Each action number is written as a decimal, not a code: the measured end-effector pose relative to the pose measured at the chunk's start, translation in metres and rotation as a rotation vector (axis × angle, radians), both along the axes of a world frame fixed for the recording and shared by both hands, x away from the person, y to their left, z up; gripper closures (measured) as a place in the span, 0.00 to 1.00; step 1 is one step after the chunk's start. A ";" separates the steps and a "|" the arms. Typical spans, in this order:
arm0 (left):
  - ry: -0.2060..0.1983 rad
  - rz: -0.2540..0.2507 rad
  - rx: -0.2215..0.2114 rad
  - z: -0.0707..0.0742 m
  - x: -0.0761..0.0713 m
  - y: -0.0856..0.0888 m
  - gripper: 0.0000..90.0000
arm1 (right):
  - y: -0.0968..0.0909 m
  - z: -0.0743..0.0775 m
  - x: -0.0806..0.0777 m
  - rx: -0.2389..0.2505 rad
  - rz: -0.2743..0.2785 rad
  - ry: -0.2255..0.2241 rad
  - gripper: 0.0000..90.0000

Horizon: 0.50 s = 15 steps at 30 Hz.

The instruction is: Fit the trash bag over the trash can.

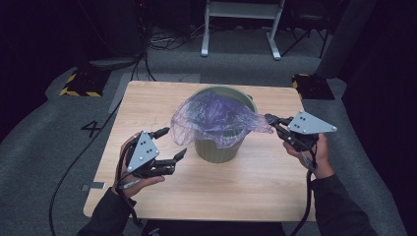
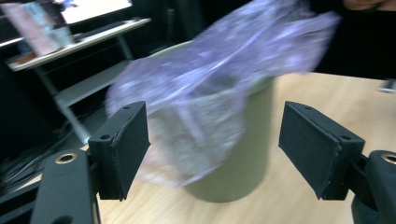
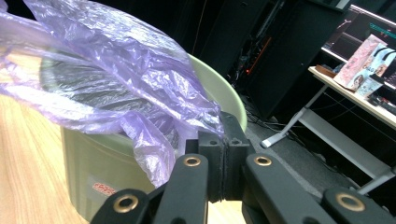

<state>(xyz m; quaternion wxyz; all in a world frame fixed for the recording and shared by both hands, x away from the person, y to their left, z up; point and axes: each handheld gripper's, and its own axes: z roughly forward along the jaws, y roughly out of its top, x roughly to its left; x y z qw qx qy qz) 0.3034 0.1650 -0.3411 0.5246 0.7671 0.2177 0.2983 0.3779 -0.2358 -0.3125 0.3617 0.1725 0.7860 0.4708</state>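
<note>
A pale green bin (image 1: pixel 216 150) (image 2: pixel 243 158) (image 3: pixel 93 158) stands upright near the middle of the wooden table (image 1: pixel 255 191). A thin purple plastic bag (image 1: pixel 216 115) (image 2: pixel 219 79) (image 3: pixel 116 70) lies draped over its mouth and hangs down the front. My right gripper (image 1: pixel 270 119) (image 3: pixel 225 140) is at the bin's right rim, shut on an edge of the bag. My left gripper (image 1: pixel 173 143) (image 2: pixel 215 144) is left of the bin, open, with nothing between its pads; the bag and bin lie beyond them.
The table's far edge is just behind the bin. Beyond it on the grey floor are a white table frame (image 1: pixel 241 24), cables and two yellow-black striped feet (image 1: pixel 78 83). A white desk with boxes (image 3: pixel 364 65) stands off to one side.
</note>
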 end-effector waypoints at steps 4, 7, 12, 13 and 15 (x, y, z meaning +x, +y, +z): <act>0.005 -0.080 0.053 0.001 0.001 -0.023 0.26 | 0.002 -0.001 0.001 -0.003 0.001 0.005 0.98; 0.022 -0.085 0.079 -0.003 0.011 -0.034 0.33 | 0.002 -0.001 0.001 -0.002 0.002 0.015 0.98; 0.043 -0.072 0.114 -0.013 0.029 -0.043 0.64 | 0.001 -0.003 0.003 -0.001 0.008 0.039 0.98; 0.030 -0.056 0.125 -0.015 0.032 -0.043 0.71 | 0.001 -0.003 0.003 0.003 0.008 0.045 0.98; 0.030 -0.048 0.134 -0.018 0.038 -0.043 0.86 | 0.000 -0.004 0.004 0.008 0.009 0.054 0.97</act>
